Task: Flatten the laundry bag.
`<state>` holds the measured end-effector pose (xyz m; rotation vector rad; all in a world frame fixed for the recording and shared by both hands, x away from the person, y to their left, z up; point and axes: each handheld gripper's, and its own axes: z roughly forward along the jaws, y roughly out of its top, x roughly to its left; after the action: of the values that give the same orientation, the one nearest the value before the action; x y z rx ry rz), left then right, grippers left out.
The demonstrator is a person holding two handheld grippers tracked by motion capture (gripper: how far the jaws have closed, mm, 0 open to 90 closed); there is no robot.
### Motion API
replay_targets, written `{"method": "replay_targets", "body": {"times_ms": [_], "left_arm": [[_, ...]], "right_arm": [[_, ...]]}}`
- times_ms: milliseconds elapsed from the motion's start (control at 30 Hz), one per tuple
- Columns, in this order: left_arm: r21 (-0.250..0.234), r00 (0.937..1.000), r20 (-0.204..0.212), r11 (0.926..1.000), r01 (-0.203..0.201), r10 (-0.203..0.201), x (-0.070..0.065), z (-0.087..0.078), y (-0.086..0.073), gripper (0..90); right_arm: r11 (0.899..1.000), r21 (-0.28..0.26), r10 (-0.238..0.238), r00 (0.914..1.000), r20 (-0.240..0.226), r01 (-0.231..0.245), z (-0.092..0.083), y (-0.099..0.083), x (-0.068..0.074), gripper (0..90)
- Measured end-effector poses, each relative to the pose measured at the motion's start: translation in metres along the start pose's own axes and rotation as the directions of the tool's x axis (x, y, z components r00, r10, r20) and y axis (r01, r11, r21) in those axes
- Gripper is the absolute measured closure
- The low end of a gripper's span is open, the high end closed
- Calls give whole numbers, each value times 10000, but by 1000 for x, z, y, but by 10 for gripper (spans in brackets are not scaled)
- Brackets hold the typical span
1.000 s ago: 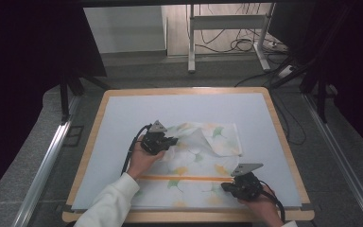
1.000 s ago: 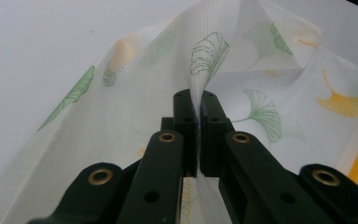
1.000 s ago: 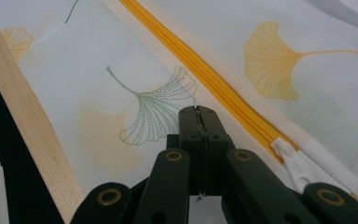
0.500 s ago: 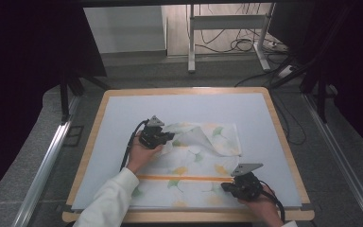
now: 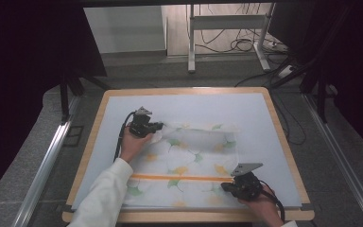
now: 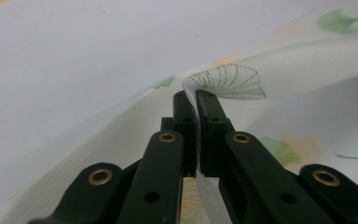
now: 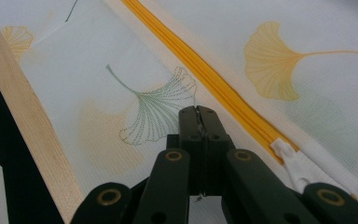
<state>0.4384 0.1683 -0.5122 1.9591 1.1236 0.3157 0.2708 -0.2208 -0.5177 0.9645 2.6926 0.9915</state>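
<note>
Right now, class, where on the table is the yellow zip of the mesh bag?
In the high view the yellow zip runs across the near part of the mesh bag, close to the table's front wooden edge, ending just left of the right gripper.

the worktop (image 5: pixel 189 101) has a pale blue-grey surface framed by a light wooden rim, and it stands on a grey floor (image 5: pixel 137 71). lying flat on it, toward the near edge, is a sheer white mesh bag (image 5: pixel 179 163) printed with green and yellow ginkgo leaves, an orange zipper (image 5: pixel 170 178) running across it. the bag's far edge is folded back over itself.
</note>
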Motion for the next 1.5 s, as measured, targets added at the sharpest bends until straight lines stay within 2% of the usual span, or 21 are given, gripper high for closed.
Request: {"method": "replay_targets", "body": {"times_ms": [67, 167, 400, 467, 500, 533, 567, 633, 667, 733, 767, 800, 833, 867, 967, 1033, 1067, 1233, 1300, 1433, 1500], "left_arm": [[-68, 9996, -97, 9996, 262, -262, 11, 1, 0, 884], [-122, 9987, -54, 9986, 515, -516, 16, 1, 0, 882], [-100, 9990, -457, 9999, 7, -11, 28, 4, 13, 855], [-219, 9991, -404, 9997, -100, 91, 31, 5, 18, 773], [-547, 9986, -469, 9981, -267, 241, 32, -1, 23, 656], [-547, 9986, -469, 9981, -267, 241, 32, -1, 23, 603], [-738, 9985, -448, 9967, -346, 313, 31, -5, 25, 603], [-1075, 9975, -340, 9920, -659, 625, 28, -20, 29, 501], [-1075, 9975, -340, 9920, -659, 625, 28, -20, 29, 479], [-1334, 9970, -346, 9883, -738, 698, 25, -33, 31, 454], [-1458, 9972, -254, 9866, -731, 701, 23, -39, 32, 415], [-1580, 9975, -120, 9849, -712, 702, 20, -45, 33, 415], [-1661, 9963, 6, 9824, -851, 864, 14, -53, 32, 399], [-1661, 9963, 6, 9824, -851, 864, 14, -53, 32, 398], [-1715, 9929, -107, 9781, -1183, 1182, -6, -62, 24, 407], [-1759, 9931, -81, 9775, -1166, 1170, -9, -63, 22, 416], [-1750, 9933, 75, 9781, -1126, 1157, -12, -64, 21, 432], [-1527, 9881, 194, 9771, -1482, 1529, -33, -65, 12, 435], [-1607, 9836, -58, 9707, -1789, 1803, -42, -69, 8, 436], [-1603, 9771, 39, 9646, -2092, 2126, -56, -75, 0, 471], [-1420, 9750, 132, 9656, -2177, 2217, -60, -75, -5, 522]], "right_arm": [[10000, -10, 22, 10000, -10, -22, 0, 0, 0, 894], [10000, -1, 61, 10000, -22, -61, 0, 0, 0, 894], [10000, -5, 78, 10000, -31, -78, 0, 0, -1, 894], [10000, -17, 94, 9999, -36, -94, 0, 0, -1, 894], [9999, -17, 115, 9999, -63, -115, 0, 0, -1, 894], [9999, -17, 115, 9999, -63, -115, 0, 0, -1, 894], [9999, -26, 119, 9999, -70, -119, 0, 0, -2, 894], [9999, -36, 133, 9999, -81, -134, 0, 0, -2, 894], [9999, -36, 133, 9999, -81, -134, 0, 0, -2, 894], [9999, -23, 123, 9999, -35, -123, 0, 0, -1, 893], [10000, -2, 76, 10000, 31, -76, 0, 0, 0, 893], [10000, -2, 76, 10000, 31, -76, 0, 0, 0, 893], [10000, -5, 56, 10000, 48, -56, 0, 0, 0, 893], [10000, -5, 56, 10000, 48, -56, 0, 0, 0, 893], [10000, 19, 51, 10000, 19, -51, 0, 0, 0, 893], [10000, 25, 55, 10000, 13, -55, 0, 0, 0, 893], [10000, 23, 42, 10000, 11, -42, 0, 0, 0, 893], [10000, 28, -59, 10000, 70, 58, 0, 1, 1, 893], [10000, 30, -83, 10000, 56, 83, 0, 1, 0, 893], [9999, 42, -105, 9999, 74, 105, 0, 1, 1, 892], [9999, 53, -115, 9999, 86, 115, 0, 1, 1, 892]]}}
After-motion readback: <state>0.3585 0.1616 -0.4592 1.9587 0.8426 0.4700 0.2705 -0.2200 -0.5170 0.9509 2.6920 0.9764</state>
